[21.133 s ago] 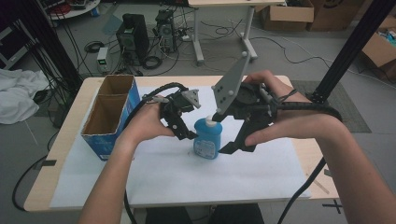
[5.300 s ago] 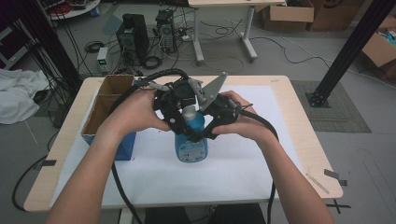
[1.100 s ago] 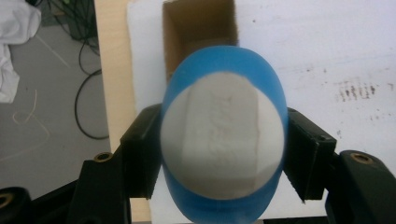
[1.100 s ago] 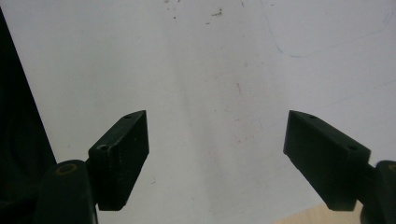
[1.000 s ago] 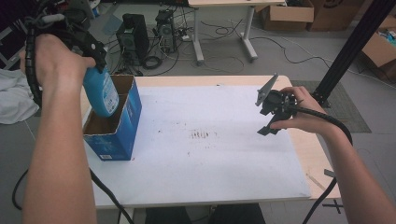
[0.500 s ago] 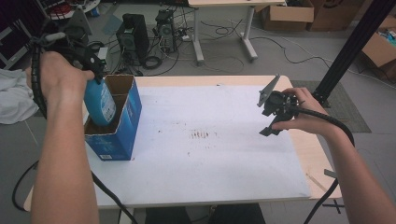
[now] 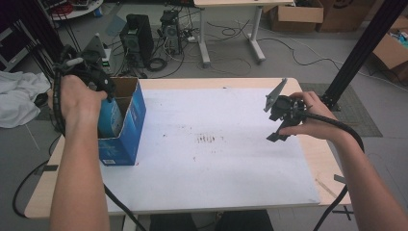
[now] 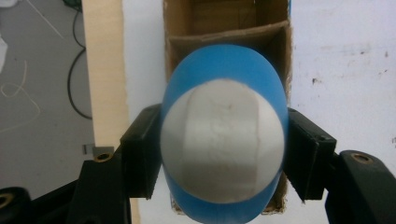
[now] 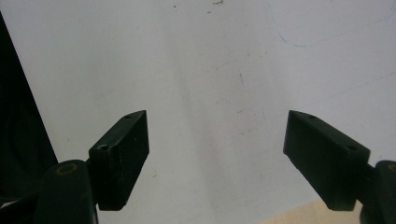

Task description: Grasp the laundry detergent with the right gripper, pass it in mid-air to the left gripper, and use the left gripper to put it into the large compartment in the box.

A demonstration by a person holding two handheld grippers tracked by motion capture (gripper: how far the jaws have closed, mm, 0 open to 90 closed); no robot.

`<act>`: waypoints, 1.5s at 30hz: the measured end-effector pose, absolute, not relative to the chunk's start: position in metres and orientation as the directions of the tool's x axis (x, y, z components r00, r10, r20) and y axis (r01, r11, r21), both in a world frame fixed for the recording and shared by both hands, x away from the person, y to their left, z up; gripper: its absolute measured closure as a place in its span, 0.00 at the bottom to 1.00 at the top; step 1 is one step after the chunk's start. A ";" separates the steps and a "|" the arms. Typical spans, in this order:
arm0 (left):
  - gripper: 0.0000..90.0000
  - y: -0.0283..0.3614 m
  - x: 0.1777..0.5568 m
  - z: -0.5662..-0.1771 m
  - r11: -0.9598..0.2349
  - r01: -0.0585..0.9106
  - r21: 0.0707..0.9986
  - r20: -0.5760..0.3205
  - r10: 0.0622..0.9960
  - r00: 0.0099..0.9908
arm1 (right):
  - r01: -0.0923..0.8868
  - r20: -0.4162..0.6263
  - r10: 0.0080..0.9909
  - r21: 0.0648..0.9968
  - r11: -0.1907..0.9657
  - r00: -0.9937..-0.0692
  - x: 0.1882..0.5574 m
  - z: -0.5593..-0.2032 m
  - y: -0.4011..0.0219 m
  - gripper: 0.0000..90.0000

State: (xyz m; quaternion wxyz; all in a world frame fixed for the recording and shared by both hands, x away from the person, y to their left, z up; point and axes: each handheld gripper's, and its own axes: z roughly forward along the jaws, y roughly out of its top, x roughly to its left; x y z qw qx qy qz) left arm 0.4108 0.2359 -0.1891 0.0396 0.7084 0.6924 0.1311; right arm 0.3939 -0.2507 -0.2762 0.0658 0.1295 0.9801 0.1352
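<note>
A blue bottle with a white cap [image 8: 223, 140] sits clamped between the black jaws of my left gripper [image 8: 224, 156], seen cap-first in the left gripper view. In the high view the blue bottle [image 7: 108, 118] is partly sunk into the near compartment of the blue cardboard box [image 7: 126, 139] at the table's left edge, with my left gripper [image 7: 91, 77] above it in the person's hand. My right gripper [image 7: 279, 115] hovers over the table's right side. Its jaws stand wide apart with nothing between them [image 9: 217, 158], above the white mat.
The box has a cardboard divider [image 8: 224, 35] with a second compartment beyond the bottle. A white mat [image 7: 211, 159] covers most of the wooden table [image 7: 332, 173], with small dark stains at its middle. A black post [image 7: 356, 48] rises at the back right.
My left gripper has lowered the blue bottle from above the box down into its near compartment. The right gripper has stayed almost still over the table's right side.
</note>
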 end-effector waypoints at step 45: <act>0.43 0.236 0.419 -0.269 -0.061 0.985 0.161 0.157 0.987 0.035 | 0.240 -0.082 0.271 0.269 0.933 -0.959 0.397 -0.288 -0.246 0.24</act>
